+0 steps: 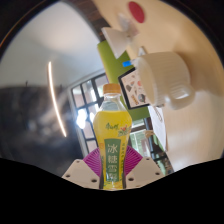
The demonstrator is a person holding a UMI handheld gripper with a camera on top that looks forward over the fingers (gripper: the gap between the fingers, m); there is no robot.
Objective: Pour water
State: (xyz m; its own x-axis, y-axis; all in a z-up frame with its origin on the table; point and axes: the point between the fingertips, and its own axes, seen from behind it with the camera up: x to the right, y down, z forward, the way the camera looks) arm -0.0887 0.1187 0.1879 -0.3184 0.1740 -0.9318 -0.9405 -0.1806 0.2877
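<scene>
Closest in: the gripper has both purple pads pressed against the sides of a bottle, so it is clamped on it and carrying it. The grip sits on the lower label area, probably to keep the weight low and steady for tipping later.

The bottle is a yellow-green drink bottle with Chinese text on the label and a yellow-orange cap. It stands upright along the fingers, cap on as far as can be seen. No liquid is leaving it.

The whole view is rolled sideways, so the hand seems tilted relative to the room.

Just beside and beyond the bottle: something clear, maybe a glass, too small to be sure. If so, likely the pour target.

Farther back: white furniture or shelving, a pink-and-green patterned thing, dark window frames.

Judgement: the pour has not started; the cap would need to come off first.
</scene>
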